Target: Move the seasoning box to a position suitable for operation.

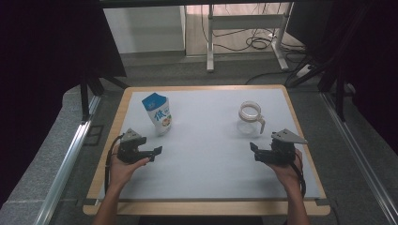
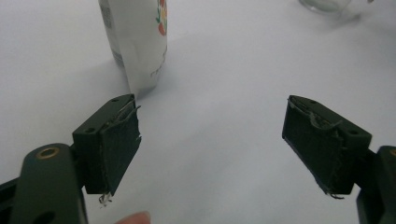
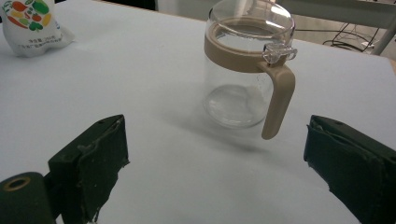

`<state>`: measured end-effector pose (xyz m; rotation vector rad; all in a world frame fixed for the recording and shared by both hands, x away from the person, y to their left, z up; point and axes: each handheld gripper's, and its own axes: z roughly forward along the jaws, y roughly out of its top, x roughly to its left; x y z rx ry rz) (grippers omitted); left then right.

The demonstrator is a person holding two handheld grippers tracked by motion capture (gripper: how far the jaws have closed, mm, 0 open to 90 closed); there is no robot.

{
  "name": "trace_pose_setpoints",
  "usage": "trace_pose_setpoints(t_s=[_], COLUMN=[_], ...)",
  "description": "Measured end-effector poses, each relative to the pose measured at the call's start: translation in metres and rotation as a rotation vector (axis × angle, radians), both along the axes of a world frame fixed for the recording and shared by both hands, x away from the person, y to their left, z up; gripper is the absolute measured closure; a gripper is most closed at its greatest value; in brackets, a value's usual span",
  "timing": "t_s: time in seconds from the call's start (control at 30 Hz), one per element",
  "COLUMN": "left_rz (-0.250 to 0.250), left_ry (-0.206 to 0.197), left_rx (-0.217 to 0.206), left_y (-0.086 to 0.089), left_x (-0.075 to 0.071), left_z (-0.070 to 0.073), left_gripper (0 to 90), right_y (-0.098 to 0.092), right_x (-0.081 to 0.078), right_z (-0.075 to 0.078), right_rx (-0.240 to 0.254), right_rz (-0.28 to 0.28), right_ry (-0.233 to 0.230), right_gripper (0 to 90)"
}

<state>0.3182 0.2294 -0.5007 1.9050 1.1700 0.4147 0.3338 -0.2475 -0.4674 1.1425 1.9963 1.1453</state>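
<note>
A blue and white pouch (image 1: 158, 114) with fruit printed on it stands upright at the table's back left. A clear glass jug (image 1: 249, 118) with a tan collar and handle stands at the back right. My left gripper (image 1: 158, 151) rests low at the front left, open and empty; the pouch (image 2: 137, 42) rises just beyond its jaws. My right gripper (image 1: 253, 146) sits at the front right, open and empty. The jug (image 3: 247, 70) stands a short way beyond its jaws, handle turned toward me, with the pouch (image 3: 30, 25) far off at the left.
The table (image 1: 206, 183) has a white top and a wooden rim. A metal desk frame (image 1: 244, 28) and cables lie on the floor behind it. Dark curtains hang at both sides, and metal rails run along the floor.
</note>
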Motion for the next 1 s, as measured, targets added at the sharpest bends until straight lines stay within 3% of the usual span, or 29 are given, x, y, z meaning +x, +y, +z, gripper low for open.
trace_pose_setpoints(t_s=[0.23,0.4,0.6,0.83,1.0], left_rz=[-0.015,-0.009,-0.013,-0.027,-0.049], left_ry=[0.004,-0.012,-0.014,-0.011,-0.006], left_rx=[-0.024,0.018,0.017,-0.004,-0.01], left_y=[0.0,-0.003,-0.002,0.001,-0.003], left_x=[0.001,-0.002,-0.006,-0.009,-0.007], left_z=[-0.004,-0.002,-0.001,0.002,0.002], left_gripper=[18.7,17.6,17.7,18.0,18.1], right_y=[-0.003,0.001,0.004,0.003,0.001], right_x=[0.003,0.002,-0.001,0.003,0.015], right_z=[-0.006,-0.009,-0.007,0.002,0.015], right_rx=[0.024,0.008,-0.001,0.003,0.016], right_rz=[0.007,0.024,0.042,0.05,0.039], right_ry=[0.016,0.025,0.015,-0.003,-0.023], right_gripper=[8.4,9.2,9.3,9.3,9.2])
